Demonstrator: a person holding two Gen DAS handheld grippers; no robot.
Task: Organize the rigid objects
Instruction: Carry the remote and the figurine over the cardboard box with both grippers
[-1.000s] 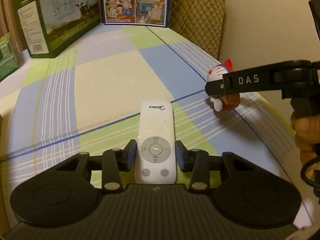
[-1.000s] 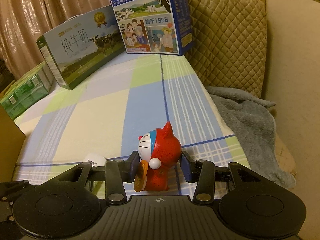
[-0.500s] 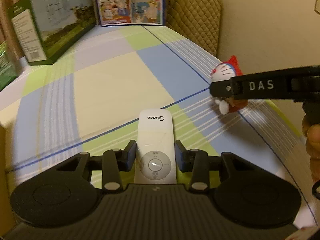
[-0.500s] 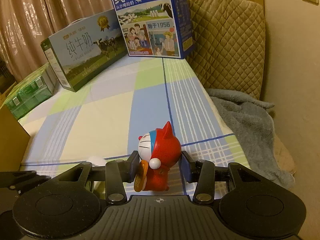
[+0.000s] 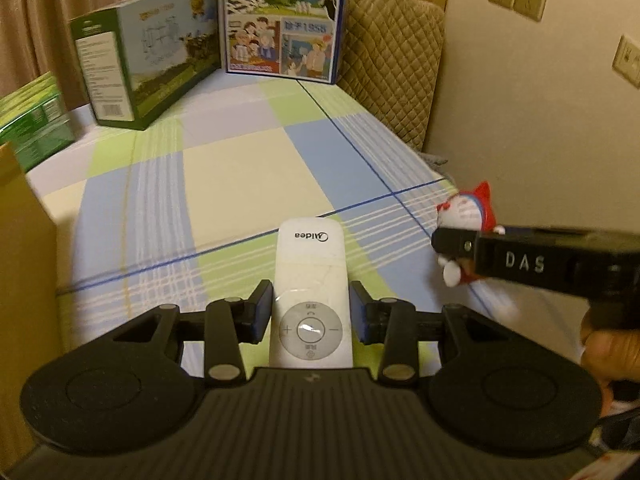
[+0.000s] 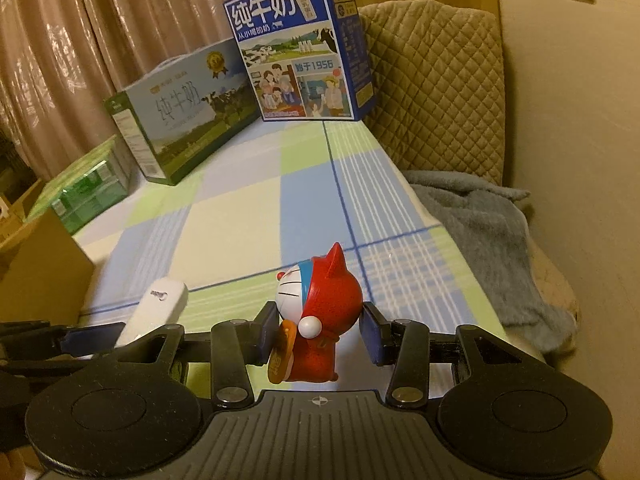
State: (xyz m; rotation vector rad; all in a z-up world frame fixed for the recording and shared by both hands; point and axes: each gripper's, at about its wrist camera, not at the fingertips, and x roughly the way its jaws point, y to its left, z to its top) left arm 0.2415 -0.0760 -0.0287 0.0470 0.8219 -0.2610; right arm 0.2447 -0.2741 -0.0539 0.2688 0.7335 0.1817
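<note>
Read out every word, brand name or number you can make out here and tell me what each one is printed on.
"Midea": white remote, top end.
"DAS": side of the right hand-held gripper.
"纯牛奶": blue milk box, top.
"始于1956": same blue box, middle.
"纯牛奶": green-and-white milk box, front.
Blue box's small line under its title, green box's side label, remote's button marks, figurine's gold plaque: too small or blurred.

Left wrist view looks low along its fingers across the checked bedsheet [image 5: 224,184] toward the far blue milk carton [image 5: 282,20]. Right wrist view sits just to the right, facing likewise; both share the white remote [image 5: 310,280], Doraemon figurine [image 6: 320,312] and green milk carton [image 6: 180,128].
</note>
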